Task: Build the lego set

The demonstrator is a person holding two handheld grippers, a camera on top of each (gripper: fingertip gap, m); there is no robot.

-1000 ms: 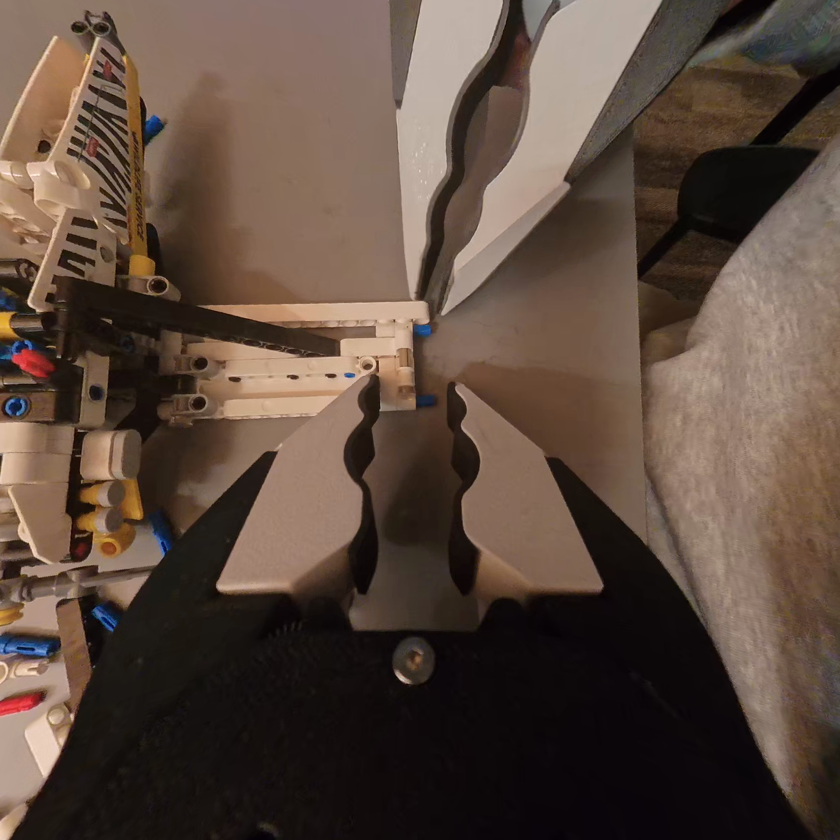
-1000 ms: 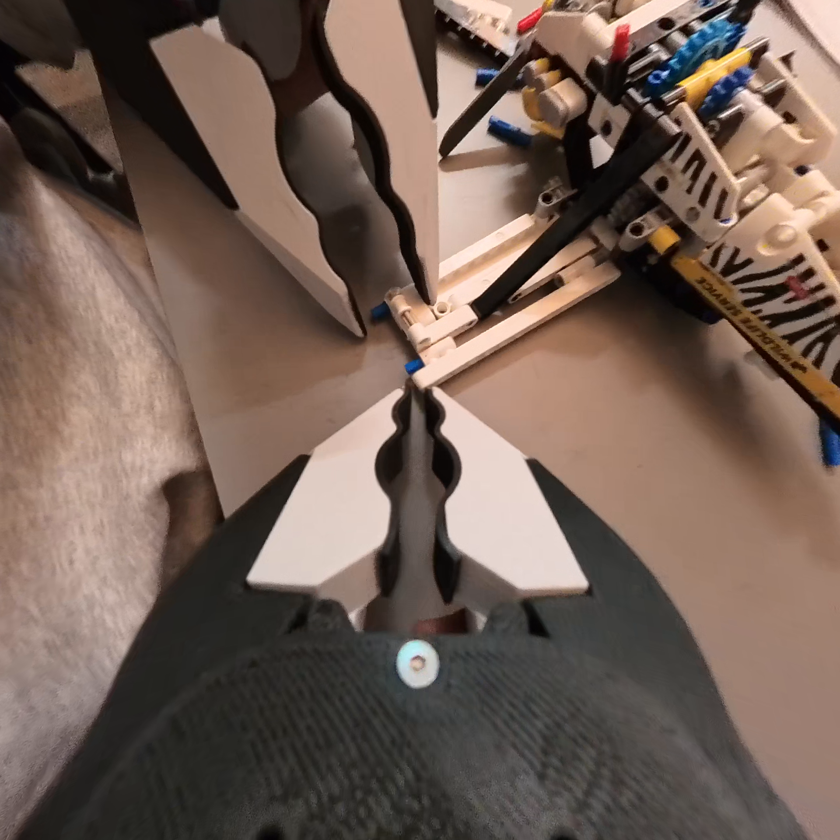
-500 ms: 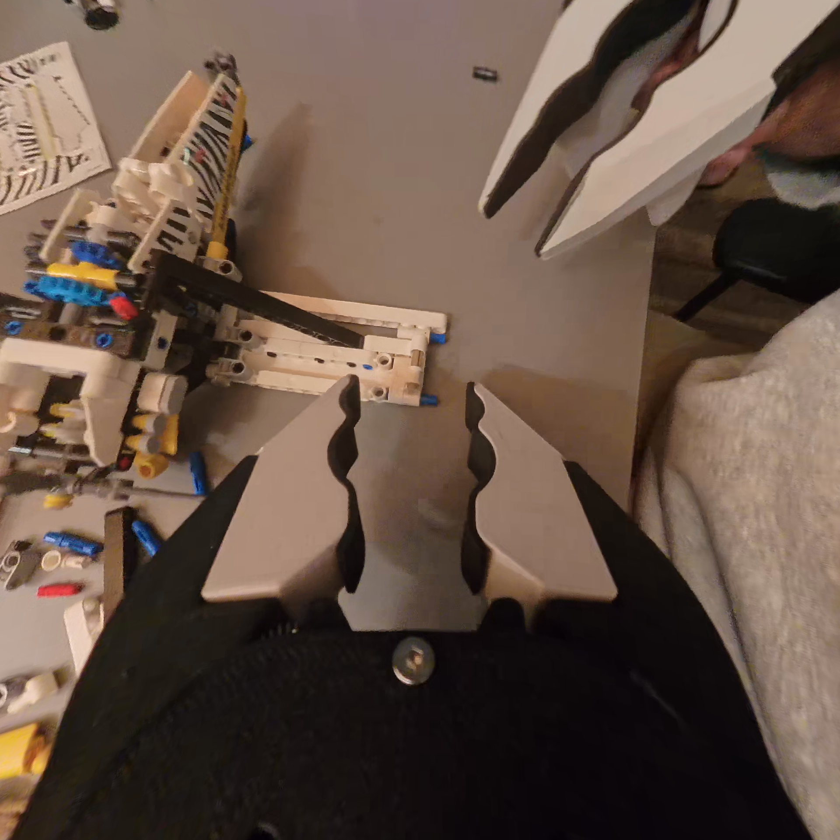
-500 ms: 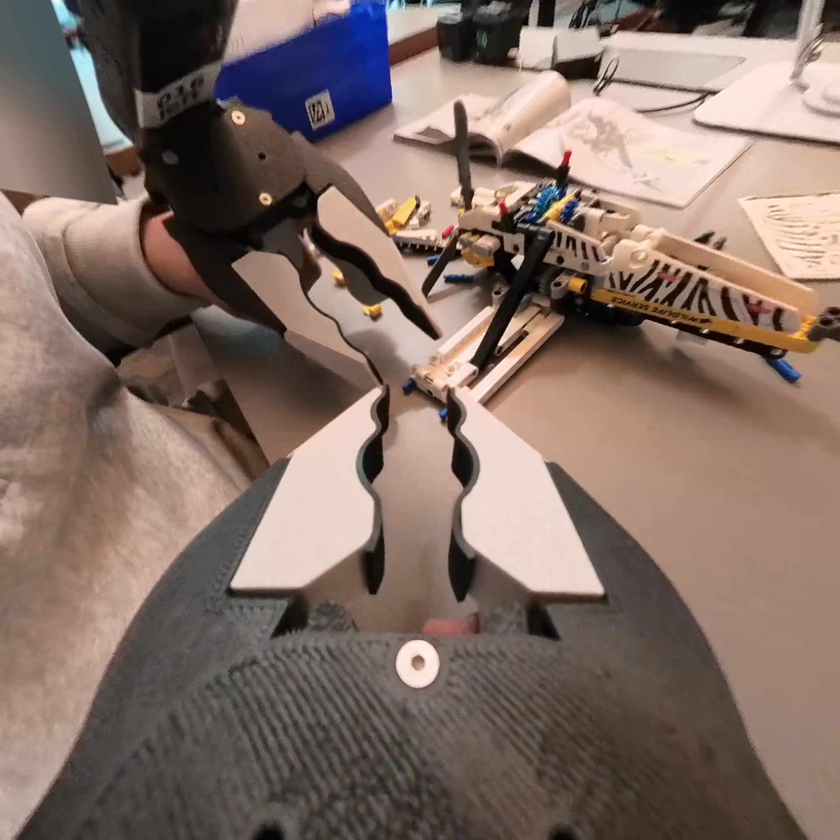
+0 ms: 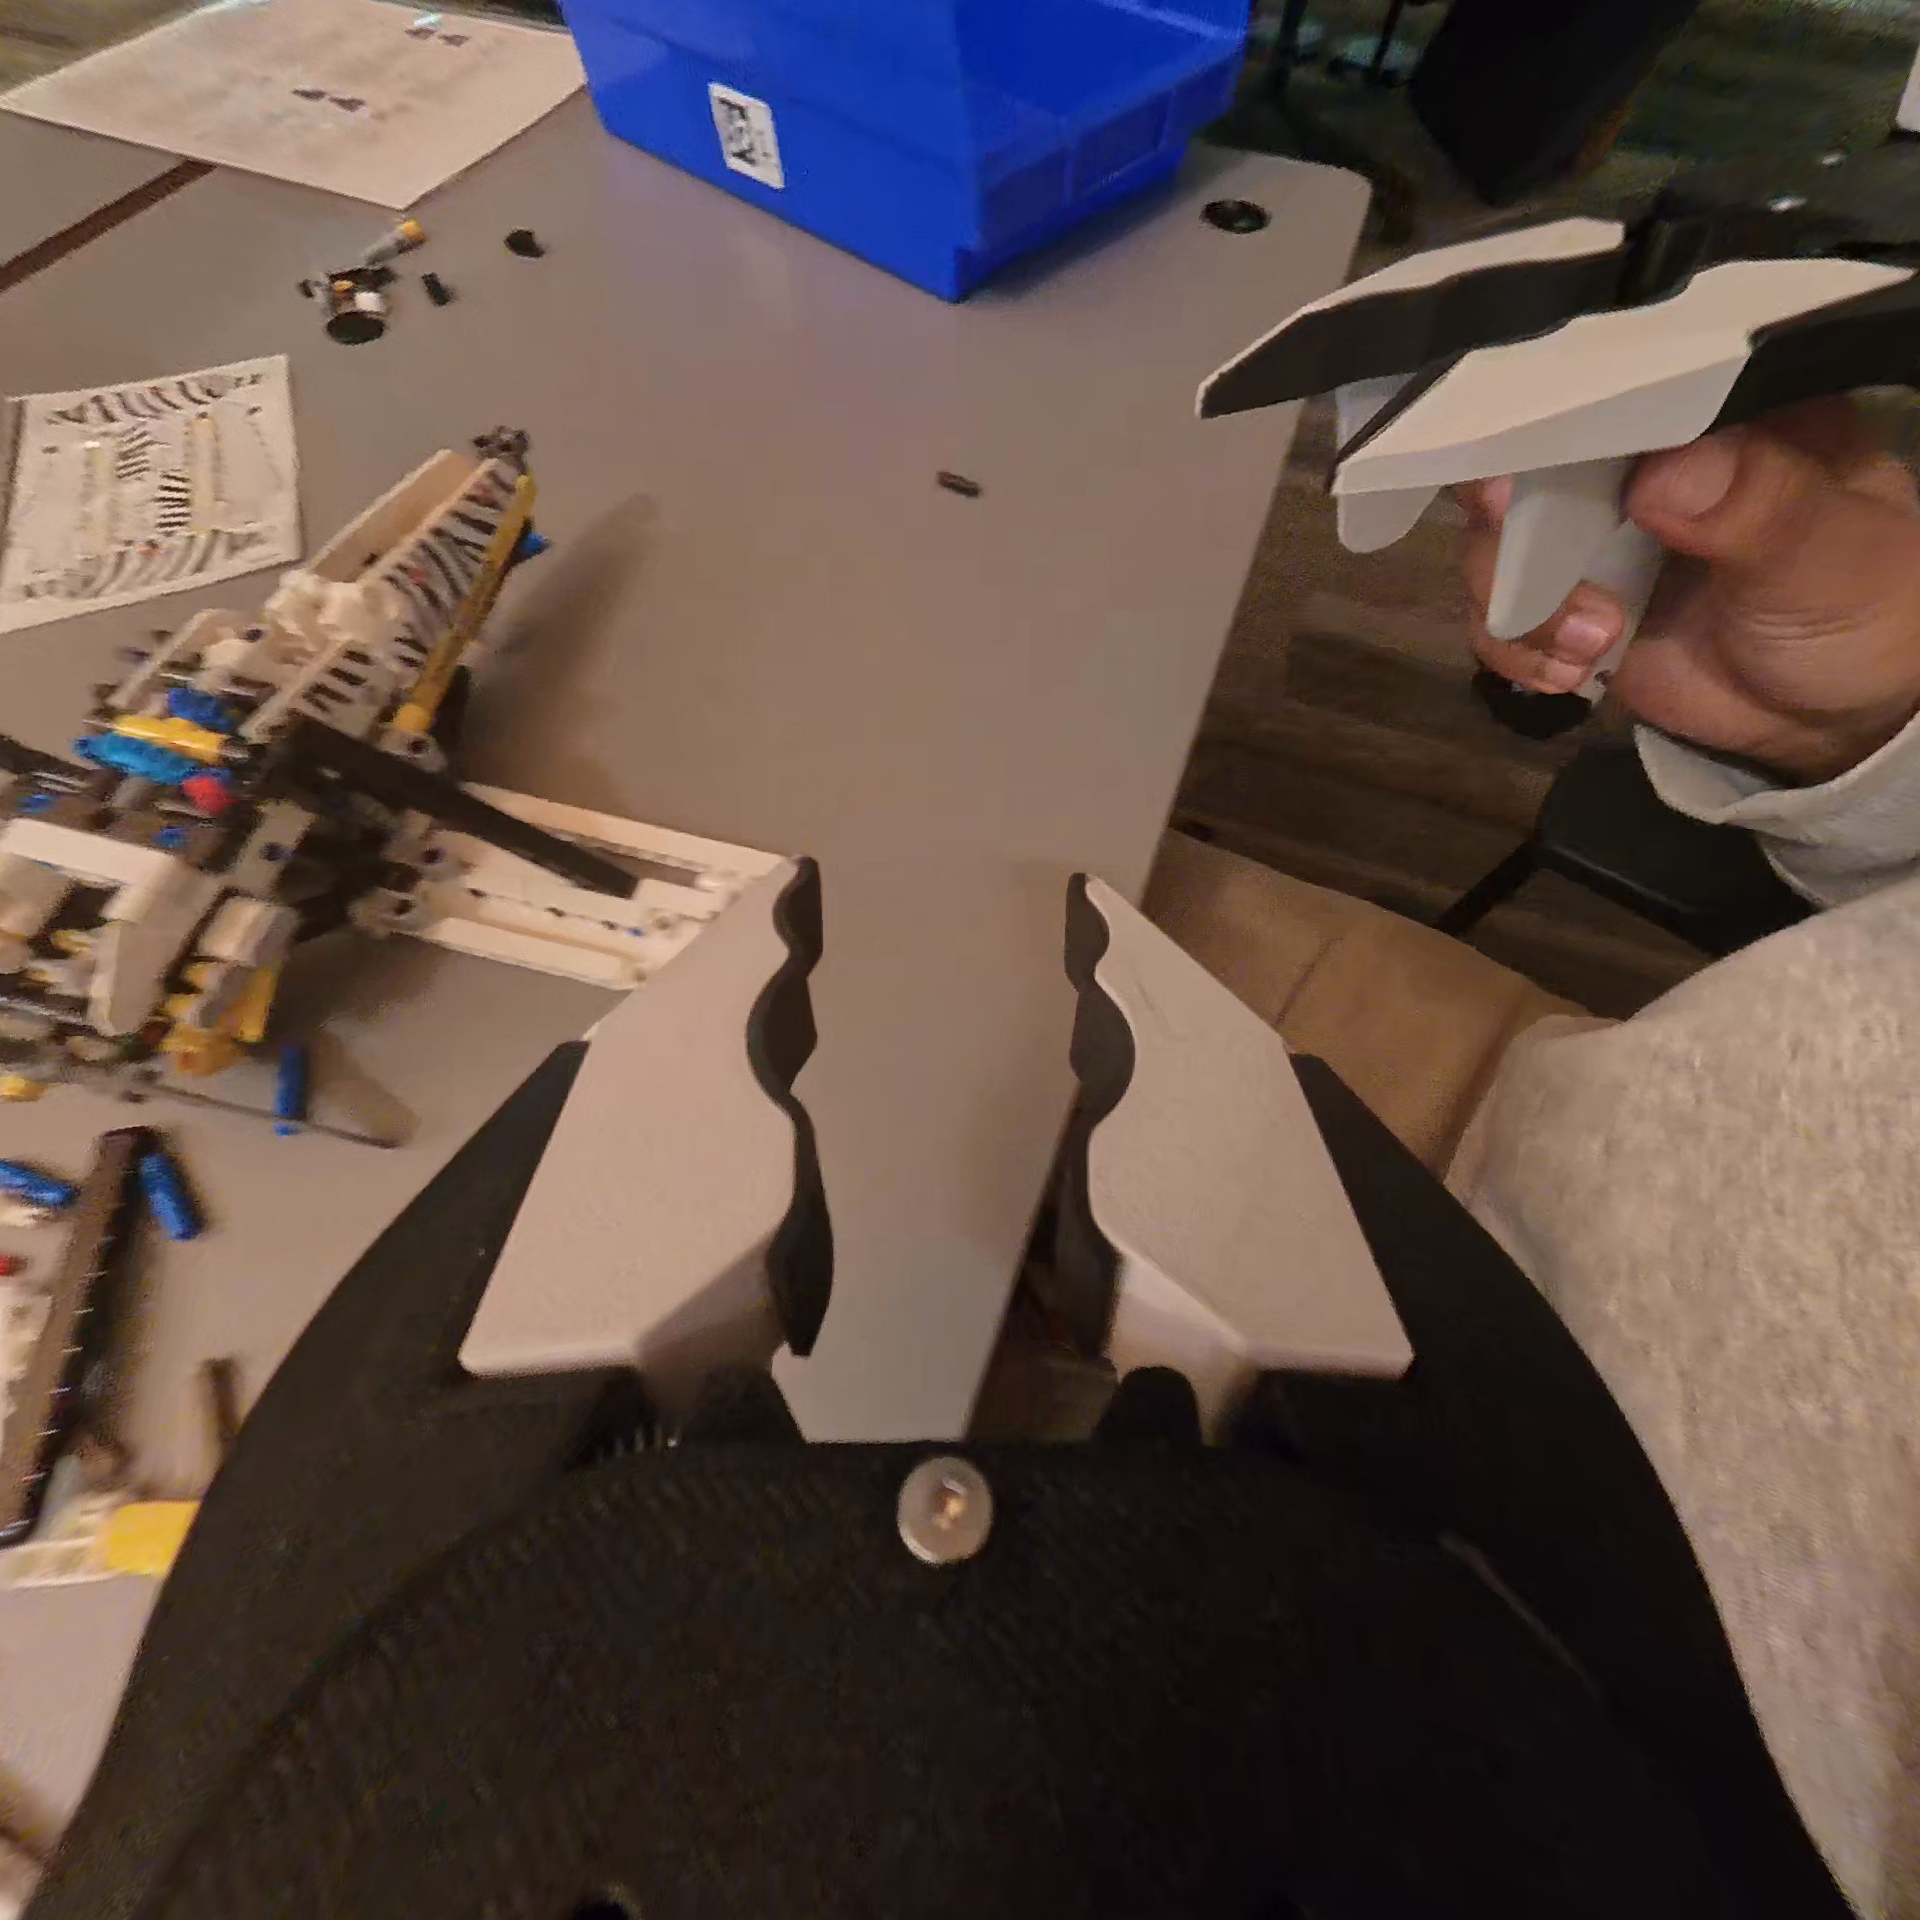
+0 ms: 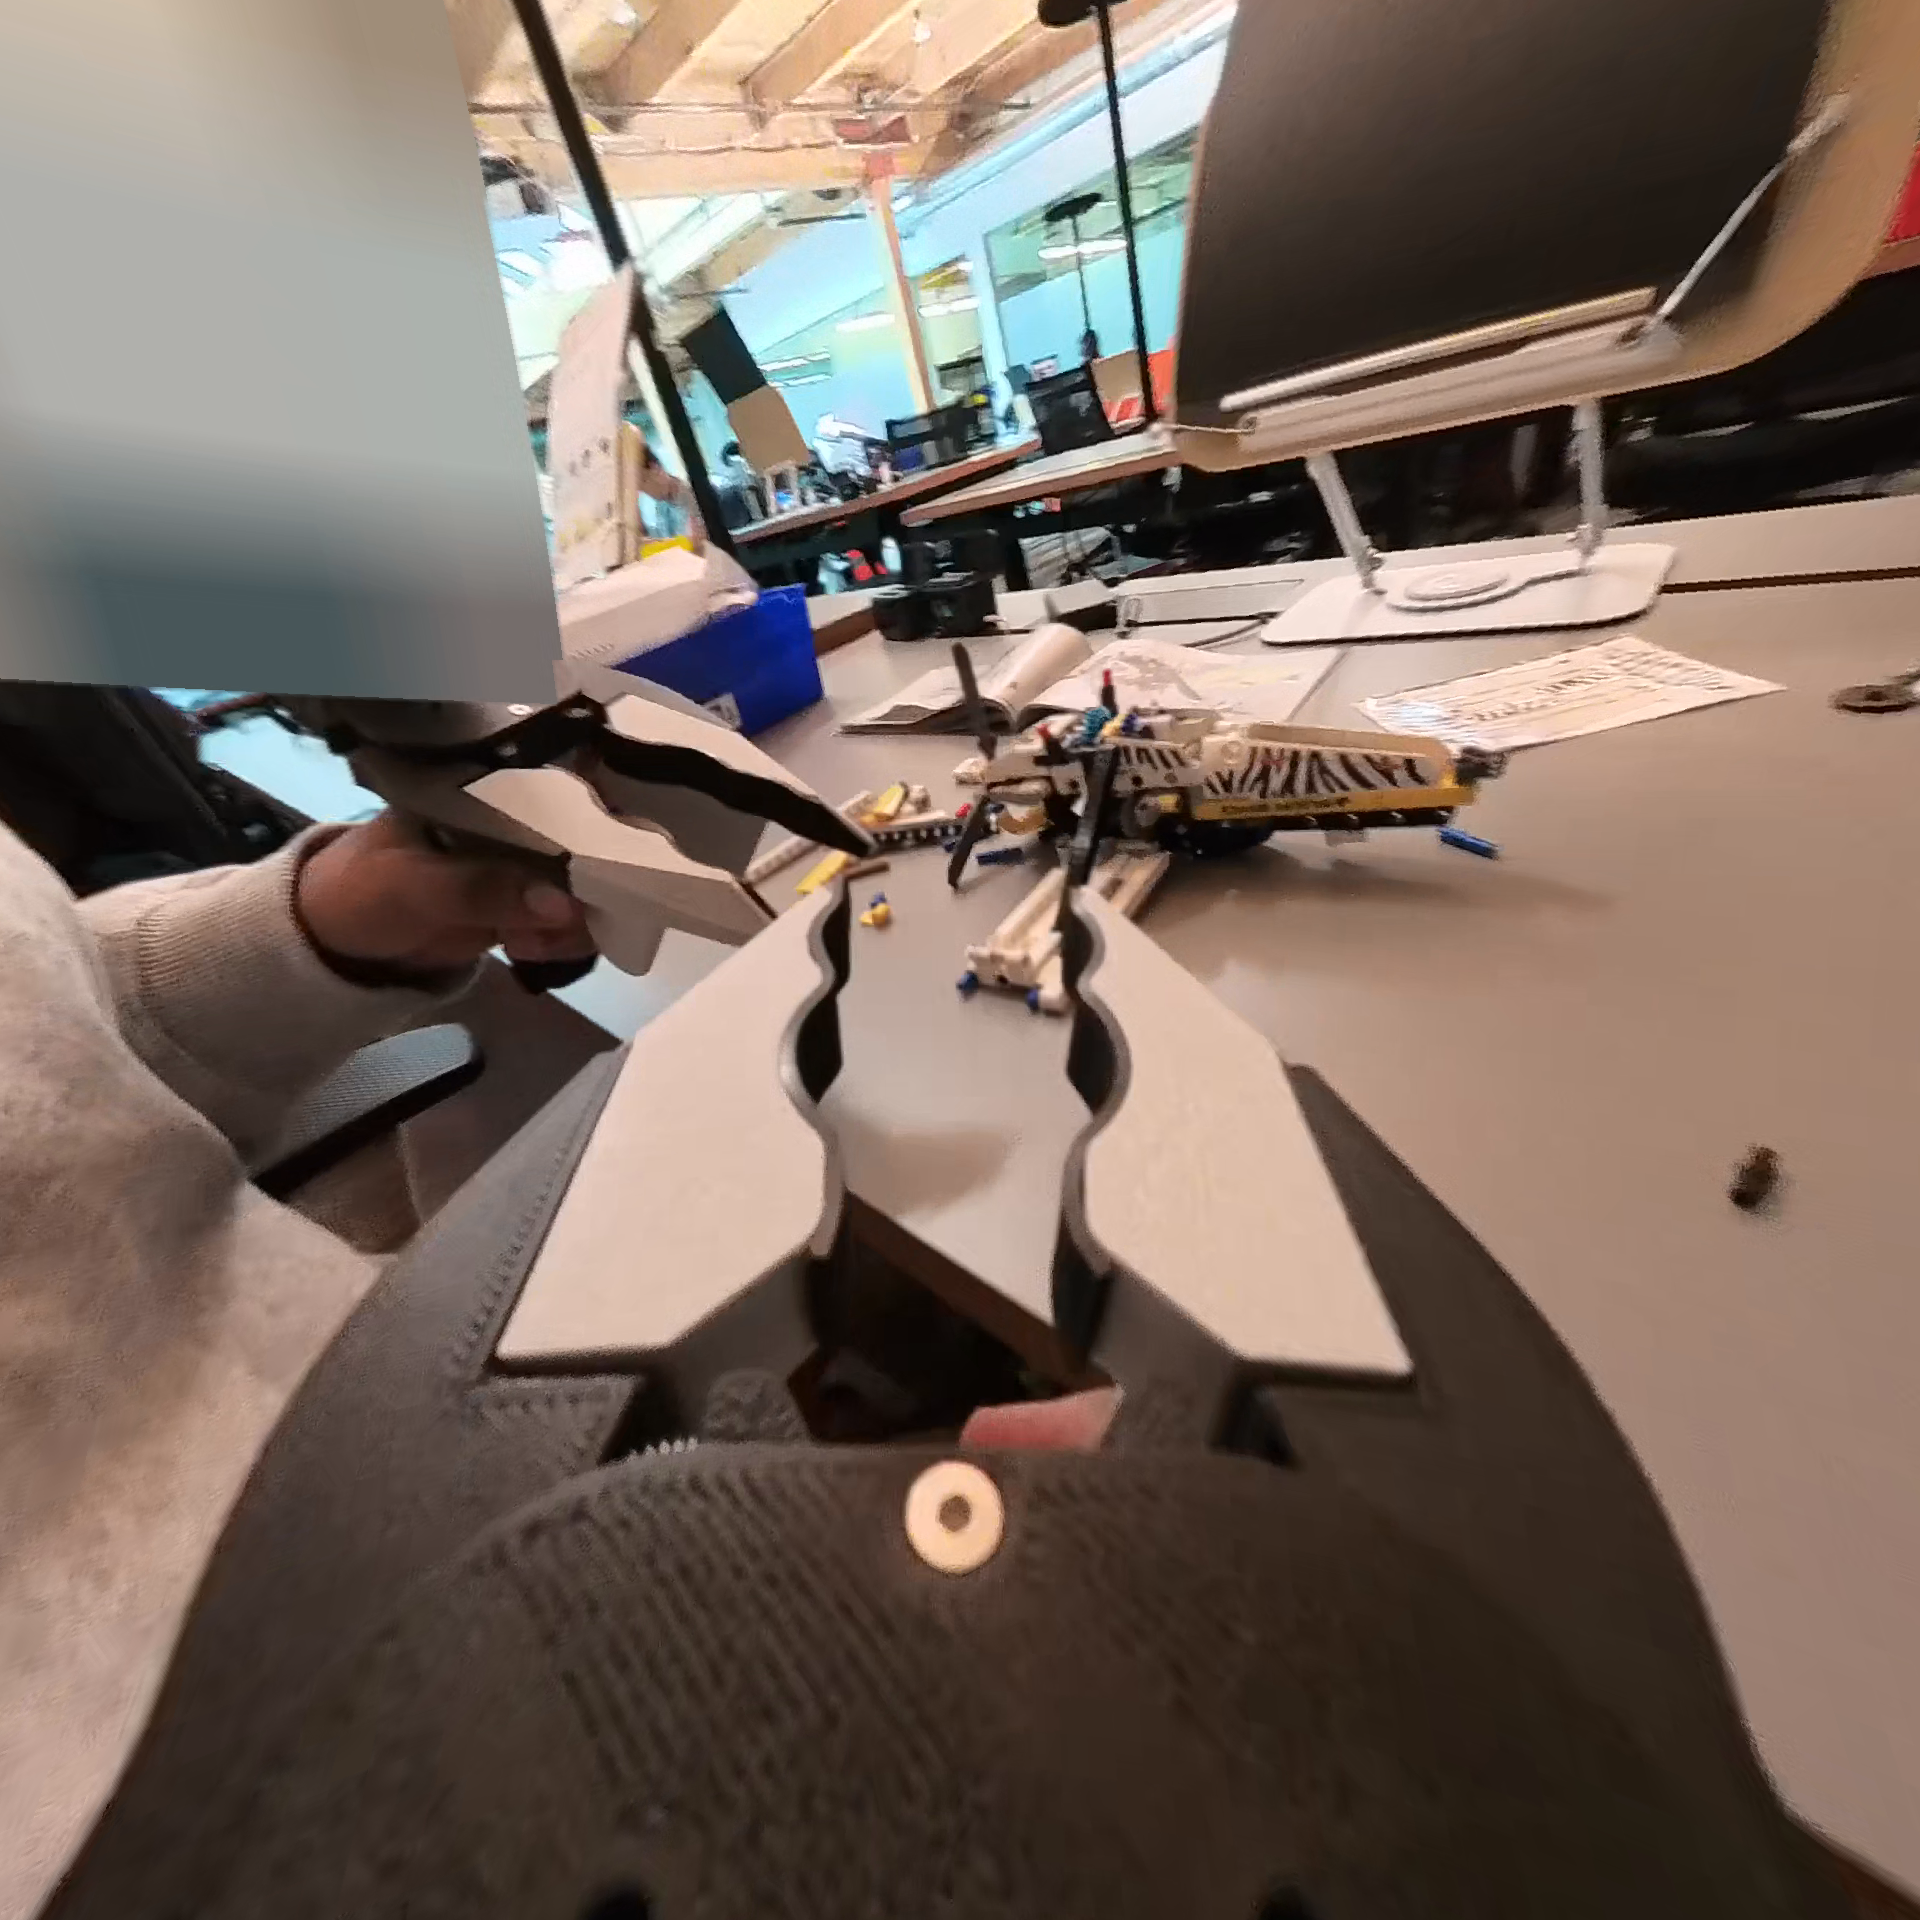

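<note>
Fingers (image 5: 675, 1122) on both grippers are wide open and hold nothing. The lego model (image 6: 1226, 779) sits on the desk (image 5: 883, 623), apart from both. A clumsy reach could knock bits off.

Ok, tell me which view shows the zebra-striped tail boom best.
Right wrist view: the zebra-striped tail boom lies side-on, its whole length visible. The left wrist view shows it foreshortened and blurred, pointing away from the camera.

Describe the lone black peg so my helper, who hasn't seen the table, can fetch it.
Start at the blue bin at the table's far edge. Come toward the near edge over bare grey surface, right of the zebra-striped model. The black peg lies there alone; the other black bits cluster far left beside a paper sheet.
</note>
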